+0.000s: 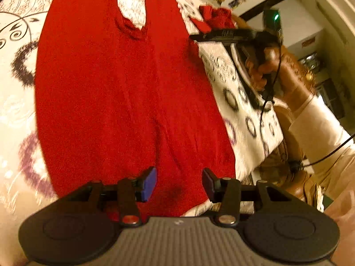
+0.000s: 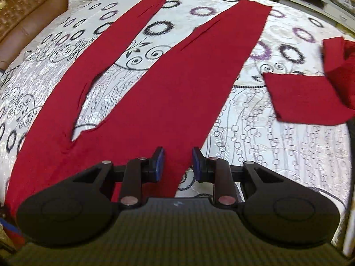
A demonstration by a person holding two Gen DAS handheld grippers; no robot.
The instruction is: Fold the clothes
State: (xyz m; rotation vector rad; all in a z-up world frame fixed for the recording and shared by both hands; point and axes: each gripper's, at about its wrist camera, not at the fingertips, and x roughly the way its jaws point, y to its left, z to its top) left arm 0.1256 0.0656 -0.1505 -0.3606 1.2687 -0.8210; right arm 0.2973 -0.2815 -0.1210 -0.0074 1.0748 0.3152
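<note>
Right wrist: red trousers spread flat.

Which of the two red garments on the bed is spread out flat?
The red trousers, lying flat with both legs stretched apart, directly ahead of the right gripper. The other red garment, at the right, is partly bunched up.

A patterned bedspread (rings, swirls) beside a brown tufted leather sofa under warm light.
</note>
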